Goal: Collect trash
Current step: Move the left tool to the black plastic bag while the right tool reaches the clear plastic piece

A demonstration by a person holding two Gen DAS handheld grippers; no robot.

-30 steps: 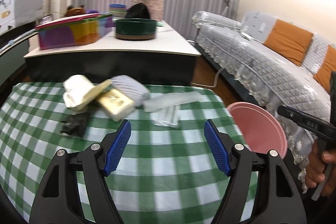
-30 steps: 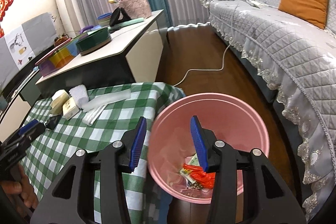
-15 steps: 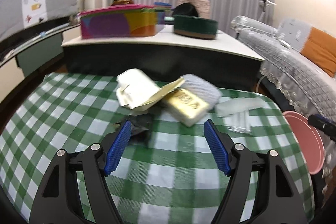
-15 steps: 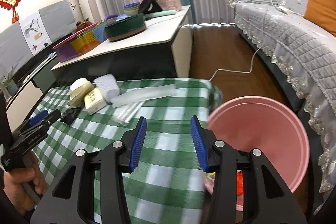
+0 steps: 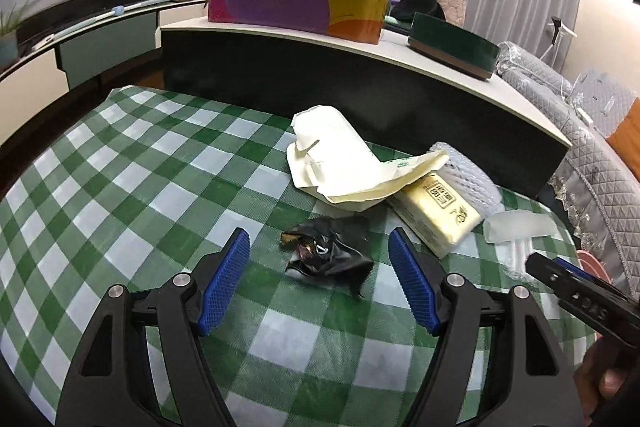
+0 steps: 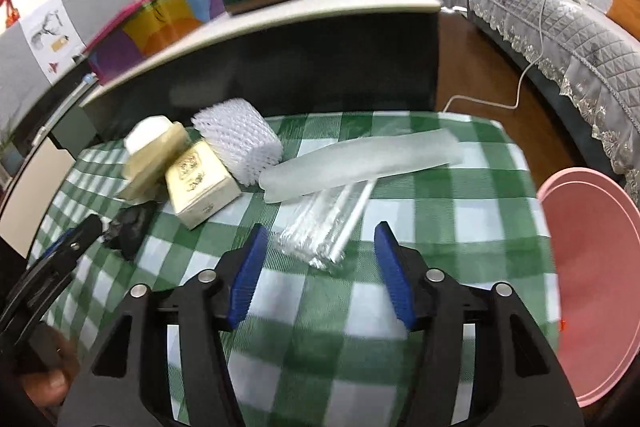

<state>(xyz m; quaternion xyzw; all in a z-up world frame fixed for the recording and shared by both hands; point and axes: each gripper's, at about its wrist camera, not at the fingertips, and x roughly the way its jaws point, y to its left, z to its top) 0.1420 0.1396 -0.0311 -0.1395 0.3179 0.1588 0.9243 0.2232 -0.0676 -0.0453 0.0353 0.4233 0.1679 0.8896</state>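
L gripper (image 5: 320, 275) spread, empty, black wrapper (image 5: 330, 247) lying on tabletop (image 5: 120, 187) just beyond its tips. R gripper (image 6: 318, 267) just widened, empty, clear plastic pack (image 6: 324, 231) ahead. Risk: thin crinkly film slips from pads, or checked cloth gets pinched too.

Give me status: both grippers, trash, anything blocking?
Left gripper open, black wrapper between jaws, untouched. Right gripper just opening, over clear plastic sleeve, nothing held. Pink bin beside table. Path clear.
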